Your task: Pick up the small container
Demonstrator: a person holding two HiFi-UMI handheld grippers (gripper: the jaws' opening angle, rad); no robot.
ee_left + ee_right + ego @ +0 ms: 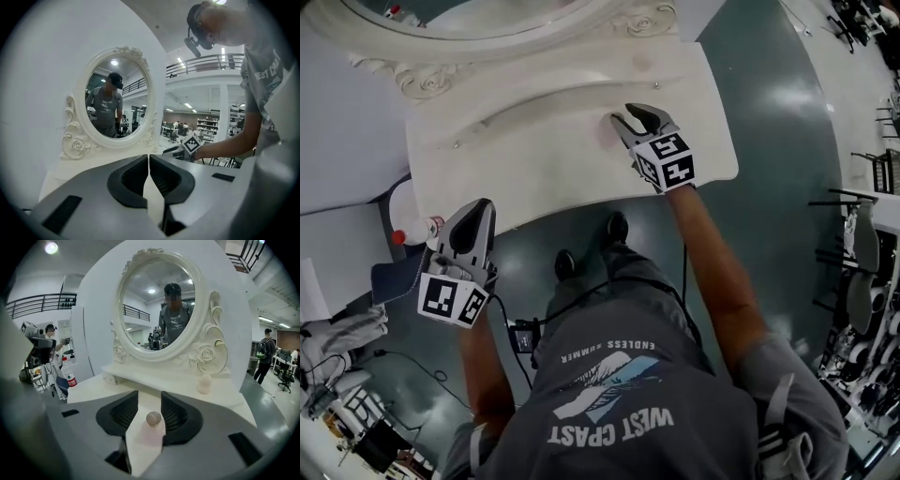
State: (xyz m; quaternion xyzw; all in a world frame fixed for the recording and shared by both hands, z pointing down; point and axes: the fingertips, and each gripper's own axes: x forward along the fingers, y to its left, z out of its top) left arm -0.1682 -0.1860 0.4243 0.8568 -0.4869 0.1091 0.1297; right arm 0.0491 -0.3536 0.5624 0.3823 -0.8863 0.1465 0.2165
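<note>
A small pale pink container [151, 431] with a round knob lid stands on the white vanity table [534, 178]. In the right gripper view it sits between the two jaws of my right gripper [149, 409], which are spread apart; I see no pad pressing on it. The head view shows that gripper [628, 120] open over the table's right part. My left gripper [478, 214] hangs off the table's front left edge, and its jaws meet with nothing between them [149, 158].
An oval mirror [157, 305] in an ornate white frame rises at the table's back. A second pale rounded container [204, 383] stands near its base. A red-capped water bottle [412, 232] stands left of the table. Chairs [862, 244] stand at the right.
</note>
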